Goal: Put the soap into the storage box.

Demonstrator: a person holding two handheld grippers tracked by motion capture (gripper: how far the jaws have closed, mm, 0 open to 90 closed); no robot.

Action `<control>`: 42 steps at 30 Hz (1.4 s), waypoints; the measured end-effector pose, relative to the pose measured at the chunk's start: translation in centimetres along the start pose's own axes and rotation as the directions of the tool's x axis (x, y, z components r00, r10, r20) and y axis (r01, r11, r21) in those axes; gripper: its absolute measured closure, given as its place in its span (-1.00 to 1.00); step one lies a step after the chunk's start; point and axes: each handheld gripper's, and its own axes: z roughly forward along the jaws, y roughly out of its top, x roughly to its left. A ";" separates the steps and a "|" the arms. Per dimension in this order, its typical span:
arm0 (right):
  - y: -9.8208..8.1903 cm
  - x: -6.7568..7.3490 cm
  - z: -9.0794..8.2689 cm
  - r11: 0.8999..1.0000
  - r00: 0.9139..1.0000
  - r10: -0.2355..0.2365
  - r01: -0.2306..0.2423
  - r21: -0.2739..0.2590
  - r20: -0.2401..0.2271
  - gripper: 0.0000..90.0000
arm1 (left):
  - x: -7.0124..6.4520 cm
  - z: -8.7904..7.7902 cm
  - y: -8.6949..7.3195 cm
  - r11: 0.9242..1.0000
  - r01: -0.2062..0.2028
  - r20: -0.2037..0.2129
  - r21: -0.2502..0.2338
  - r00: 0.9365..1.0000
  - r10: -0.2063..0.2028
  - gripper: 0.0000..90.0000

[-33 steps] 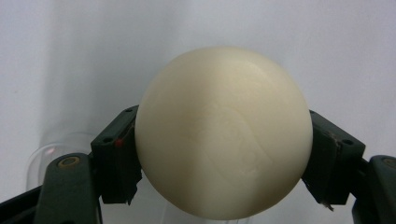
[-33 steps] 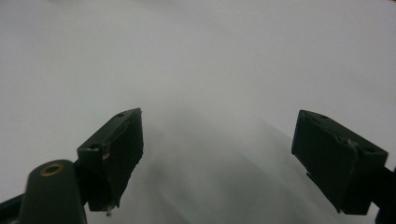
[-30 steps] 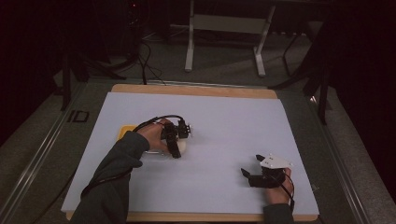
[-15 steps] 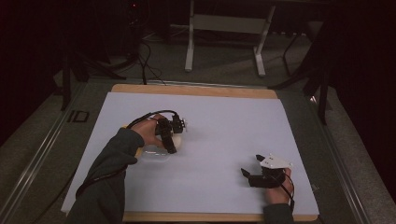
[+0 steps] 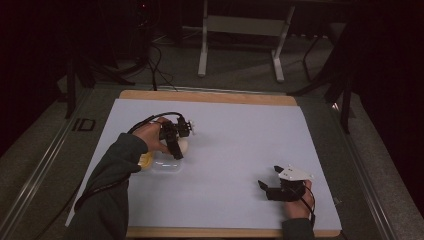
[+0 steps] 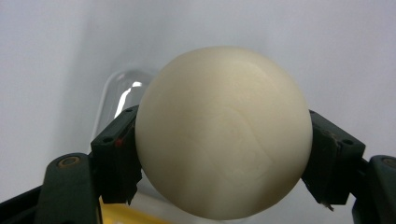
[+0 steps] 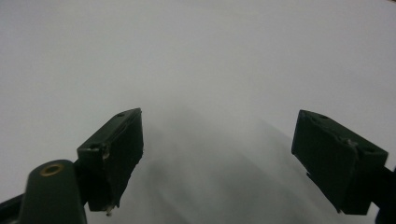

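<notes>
So the left gripper [image 5: 176, 145] has its fingers clamped on a smooth cream-white egg-shaped ball [image 6: 223, 131], one finger on each side of it, and it's held up just above the white-covered table [image 5: 240, 150]. In the left gripper view it looks pretty much round, so I can't really tell which way its long axis runs. Right under it sits one clear plastic tray [image 5: 167, 166] with a yellow bit [image 5: 145, 160] at its left end. One egg thing, one tray, two grippers. The right gripper [image 5: 272, 189] rests near the front right of the table, fingers wide apart with nothing between them.
</notes>
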 end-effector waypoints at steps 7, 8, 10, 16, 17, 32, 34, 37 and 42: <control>0.0 0.0 0.0 1.000 1.000 0.000 0.000 0.000 0.000 -0.64 | 0.5 -0.1 -0.9 0.999 0.050 0.001 0.009 0.999 -0.050 -0.44; 0.0 0.0 0.0 1.000 1.000 0.000 0.000 0.000 0.000 -0.64 | 0.6 -0.1 -1.0 0.998 0.060 -0.002 0.014 0.998 -0.060 -0.44; 0.0 0.0 0.0 1.000 1.000 0.000 0.000 0.000 0.000 -0.64 | 0.8 -0.1 -1.3 0.996 0.081 -0.007 0.020 0.997 -0.081 -0.44; 0.0 0.0 0.0 1.000 1.000 -0.001 0.001 0.000 0.000 -0.64 | 1.4 -0.2 -2.1 0.989 0.146 -0.005 0.017 0.989 -0.146 -0.44; 0.0 0.0 0.0 1.000 1.000 -0.001 0.001 0.001 0.000 -0.63 | 1.4 -0.1 -2.3 0.987 0.161 -0.008 0.013 0.987 -0.161 -0.44; 0.0 0.0 0.0 1.000 1.000 0.000 0.000 -0.001 0.000 -0.64 | 2.4 0.1 -3.4 0.958 0.285 -0.020 -0.004 0.958 -0.285 -0.44; 0.0 0.0 0.0 1.000 1.000 -0.001 0.001 0.000 0.000 -0.64 | 2.5 0.1 -3.6 0.954 0.300 -0.027 -0.002 0.954 -0.300 -0.44; 0.0 0.0 0.0 1.000 1.000 -0.001 0.001 -0.001 0.000 -0.64 | 2.7 0.1 -4.0 0.946 0.325 -0.025 0.006 0.946 -0.324 -0.44; 0.0 0.0 0.0 1.000 1.000 -0.001 0.001 0.000 0.001 -0.64 | 3.0 0.1 -4.4 0.929 0.371 -0.030 -0.005 0.928 -0.371 -0.44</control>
